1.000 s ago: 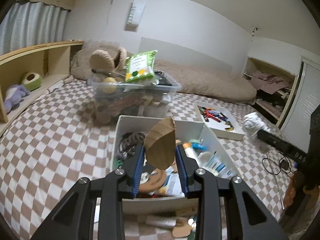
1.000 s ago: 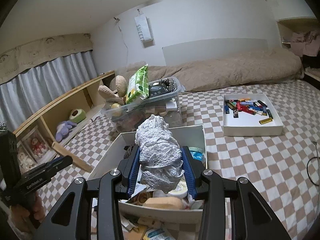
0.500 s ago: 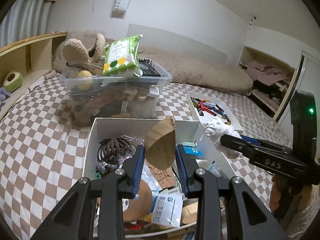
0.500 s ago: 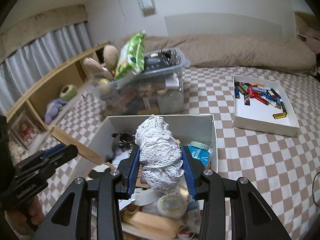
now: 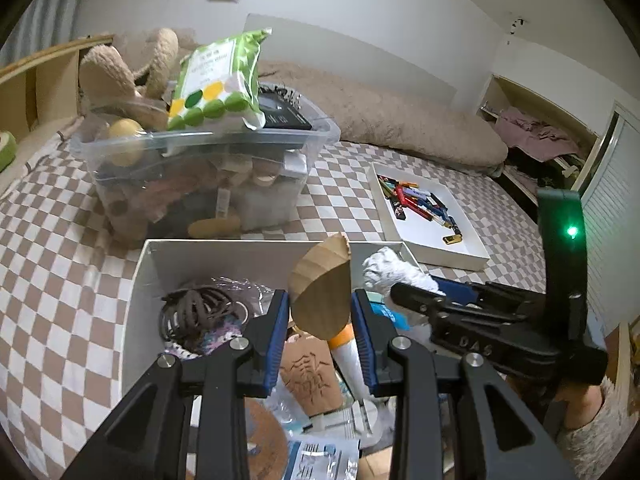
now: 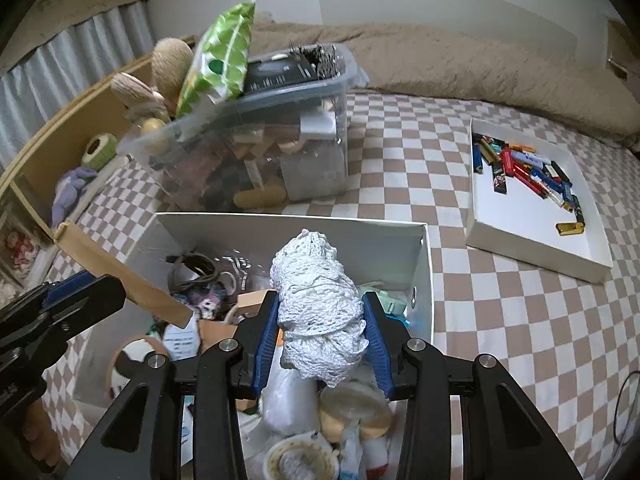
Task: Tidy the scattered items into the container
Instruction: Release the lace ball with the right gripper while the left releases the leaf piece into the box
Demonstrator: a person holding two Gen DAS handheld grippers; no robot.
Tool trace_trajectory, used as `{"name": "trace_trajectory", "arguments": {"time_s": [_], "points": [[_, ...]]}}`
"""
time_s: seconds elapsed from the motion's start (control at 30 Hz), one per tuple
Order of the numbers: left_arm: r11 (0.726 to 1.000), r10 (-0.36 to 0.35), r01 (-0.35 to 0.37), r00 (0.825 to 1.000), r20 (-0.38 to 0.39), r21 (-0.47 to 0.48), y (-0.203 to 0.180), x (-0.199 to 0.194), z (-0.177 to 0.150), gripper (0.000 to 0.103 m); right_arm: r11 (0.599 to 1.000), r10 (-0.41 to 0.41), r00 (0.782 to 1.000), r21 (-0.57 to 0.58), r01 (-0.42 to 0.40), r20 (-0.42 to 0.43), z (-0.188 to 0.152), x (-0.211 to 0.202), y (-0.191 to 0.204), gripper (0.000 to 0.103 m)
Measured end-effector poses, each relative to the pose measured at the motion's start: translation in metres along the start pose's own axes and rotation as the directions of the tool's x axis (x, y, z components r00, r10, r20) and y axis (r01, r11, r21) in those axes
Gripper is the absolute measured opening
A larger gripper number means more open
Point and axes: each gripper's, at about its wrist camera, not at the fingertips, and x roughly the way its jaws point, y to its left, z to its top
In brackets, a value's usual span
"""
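The left gripper point(image 5: 320, 320) is closed on a brown card piece point(image 5: 322, 292), and the right gripper point(image 6: 320, 330) clamps a white net bundle point(image 6: 318, 312). Both are held over the white box point(image 6: 288, 228), probably for dropping in. The box already holds hair ties point(image 5: 192, 312), tubes and packets. Behind the box stands a clear bin point(image 5: 208, 176), overfull. Right of the box, a flat tray point(image 6: 532, 248) holds lighters.

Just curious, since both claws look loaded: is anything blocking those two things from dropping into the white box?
Nothing visible does. The left gripper holds the wooden piece and the right gripper holds the white knitted bundle, both above the open white box. Only earlier clutter lies beneath.
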Motion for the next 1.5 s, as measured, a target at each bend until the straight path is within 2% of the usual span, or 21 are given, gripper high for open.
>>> {"name": "trace_trajectory", "arguments": {"time_s": [0.13,0.23,0.3,0.37,0.53,0.7,0.73,0.77,0.83,0.97,1.07,1.5], "points": [[1.0,-0.001,0.0,1.0,-0.018,-0.011,0.0,0.014,0.006,0.032,1.0,0.012,0.999,0.008,-0.011,-0.03,0.007,0.015,-0.004,0.043],[1.0,-0.009,0.008,0.999,-0.033,-0.027,0.001,0.023,0.01,0.032,1.0,-0.025,0.999,-0.004,0.025,-0.024,0.009,0.019,-0.005,0.047],[0.999,-0.013,0.011,0.999,-0.043,-0.039,0.002,0.029,0.011,0.032,1.0,-0.022,0.999,-0.004,0.022,-0.023,0.009,0.019,-0.007,0.061],[0.999,-0.016,0.013,0.999,-0.05,-0.05,0.003,0.034,0.012,0.032,1.0,-0.013,1.0,0.0,0.013,-0.018,0.009,0.017,-0.008,0.066],[0.995,-0.033,0.027,0.998,-0.058,-0.097,0.006,0.05,0.016,0.032,1.0,0.01,1.0,0.003,-0.01,-0.006,0.007,0.01,-0.011,0.066],[0.992,-0.009,0.001,0.998,-0.063,-0.127,0.008,0.063,0.018,0.032,1.0,0.019,1.0,-0.017,-0.019,-0.008,0.001,0.007,-0.008,0.066],[0.991,0.003,-0.013,0.997,-0.079,-0.131,0.009,0.066,0.018,0.035,1.0,0.021,1.0,-0.02,-0.022,-0.008,0.001,0.006,-0.008,0.066],[0.991,0.024,-0.036,0.995,-0.093,-0.13,0.009,0.069,0.017,0.048,0.999,0.024,1.0,-0.021,-0.024,-0.008,0.0,0.006,-0.009,0.066],[0.992,0.047,-0.057,0.995,-0.093,-0.115,0.01,0.069,0.015,0.06,0.999,0.028,1.0,-0.023,-0.028,-0.003,-0.001,0.004,-0.009,0.066],[0.991,0.088,-0.098,0.99,-0.109,-0.09,0.012,0.068,0.009,0.06,0.999,0.029,1.0,-0.014,-0.029,0.001,-0.003,0.002,-0.012,0.066],[0.99,0.087,-0.1,0.988,-0.128,-0.1,0.016,0.068,0.006,0.06,0.999,0.038,0.999,0.0,-0.038,0.0,-0.004,0.002,-0.013,0.066],[0.989,0.113,-0.122,0.988,-0.106,-0.083,0.016,0.045,0.004,0.06,0.999,0.047,0.999,0.01,-0.047,0.019,-0.01,-0.014,-0.009,0.066]]}}
